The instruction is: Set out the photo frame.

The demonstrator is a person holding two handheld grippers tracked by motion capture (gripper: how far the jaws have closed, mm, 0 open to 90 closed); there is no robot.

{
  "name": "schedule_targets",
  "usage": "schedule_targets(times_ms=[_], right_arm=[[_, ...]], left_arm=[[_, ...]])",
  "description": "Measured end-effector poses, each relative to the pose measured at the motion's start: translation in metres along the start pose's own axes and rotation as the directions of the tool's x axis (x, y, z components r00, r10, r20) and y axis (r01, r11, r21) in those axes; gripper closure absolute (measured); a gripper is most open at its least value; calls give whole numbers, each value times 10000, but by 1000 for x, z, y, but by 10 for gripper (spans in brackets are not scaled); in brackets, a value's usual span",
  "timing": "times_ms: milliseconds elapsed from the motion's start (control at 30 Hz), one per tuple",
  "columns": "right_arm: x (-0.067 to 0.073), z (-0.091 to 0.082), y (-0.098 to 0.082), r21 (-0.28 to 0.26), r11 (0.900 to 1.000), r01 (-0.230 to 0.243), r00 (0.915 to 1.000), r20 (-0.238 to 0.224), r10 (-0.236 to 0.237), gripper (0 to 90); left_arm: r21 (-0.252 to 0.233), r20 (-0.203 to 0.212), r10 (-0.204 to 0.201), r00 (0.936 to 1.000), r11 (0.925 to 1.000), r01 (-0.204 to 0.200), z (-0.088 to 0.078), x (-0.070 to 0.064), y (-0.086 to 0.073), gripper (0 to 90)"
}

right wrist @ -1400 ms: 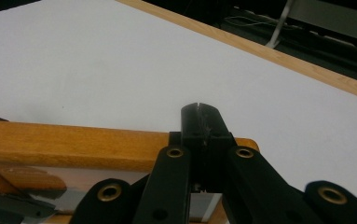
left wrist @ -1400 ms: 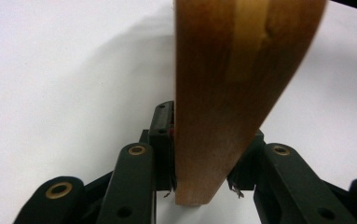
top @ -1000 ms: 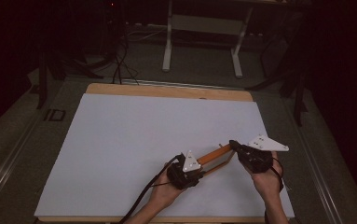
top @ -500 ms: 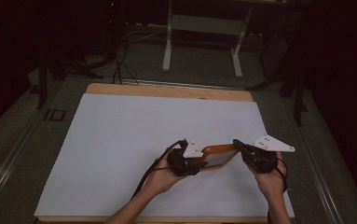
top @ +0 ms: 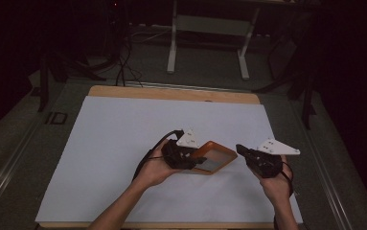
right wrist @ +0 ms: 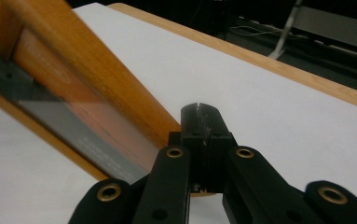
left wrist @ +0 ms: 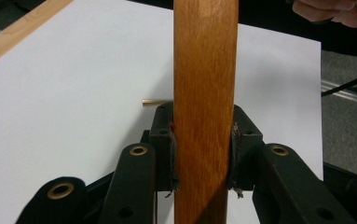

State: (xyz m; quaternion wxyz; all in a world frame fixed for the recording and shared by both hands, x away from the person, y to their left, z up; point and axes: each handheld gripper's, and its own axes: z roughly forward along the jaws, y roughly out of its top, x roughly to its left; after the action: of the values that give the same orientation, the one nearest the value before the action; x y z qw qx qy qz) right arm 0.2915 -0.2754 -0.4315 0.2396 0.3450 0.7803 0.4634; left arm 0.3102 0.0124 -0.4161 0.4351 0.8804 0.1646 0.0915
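The left tool (top: pixel 196 158) is clamped on a wooden frame (top: pixel 213 157). In the left gripper view its two pads (left wrist: pixel 173 154) press on either side of the frame's orange-brown rail (left wrist: pixel 205 107), which runs straight up between the jaws. A small brass-coloured pin (left wrist: pixel 150 101) pokes out just left of the rail, above the jaw.

In the high view the frame is lifted off the white tabletop (top: pixel 123 139) and tilted, its grey inner panel facing up, between the two hands near the front right part of the sheet. The frame's right corner points toward the right tool (top: pixel 240 149) and lies just beside it.

The right tool (right wrist: pixel 199 114) is closed, its jaws pressed together with nothing between them. In the right gripper view its tip sits right at the frame's lower edge (right wrist: pixel 92 88); whether it touches the wood I cannot tell.
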Motion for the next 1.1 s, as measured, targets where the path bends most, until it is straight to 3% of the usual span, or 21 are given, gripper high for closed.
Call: schedule_targets(times_ms=[200,300,400,500,567,733,867,1033,1100], right_arm=[[6,5,2,110,9996,260,9990,-380,-256,858],[13,9,3,84,9983,583,9941,-918,-573,772],[14,10,4,100,9981,604,9930,-1019,-591,750],[21,13,5,96,9948,1017,9803,-1710,-986,663],[20,12,5,10,9946,1036,9781,-1817,-1017,628],[20,11,4,-63,9911,1329,9585,-2535,-1301,553],[25,15,5,-35,9843,1763,9457,-2768,-1704,492],[26,26,8,-26,9830,1838,9376,-2997,-1761,438],[27,30,10,-84,9827,1853,9307,-3196,-1782,418]], left_arm=[[94,134,306,9994,9995,-307,-11,3,3,692],[184,334,532,9980,9984,-538,-14,3,5,691],[208,409,618,9973,9978,-627,-14,3,6,691],[190,509,700,9962,9973,-711,-13,4,7,690],[138,544,680,9962,9975,-688,-13,5,6,690],[40,640,750,9951,9971,-754,-13,6,5,688],[-10,843,948,9919,9955,-950,-12,7,6,686],[-49,1039,1100,9885,9939,-1101,-11,7,6,685],[-73,1146,1244,9856,9922,-1244,-10,7,6,684]])
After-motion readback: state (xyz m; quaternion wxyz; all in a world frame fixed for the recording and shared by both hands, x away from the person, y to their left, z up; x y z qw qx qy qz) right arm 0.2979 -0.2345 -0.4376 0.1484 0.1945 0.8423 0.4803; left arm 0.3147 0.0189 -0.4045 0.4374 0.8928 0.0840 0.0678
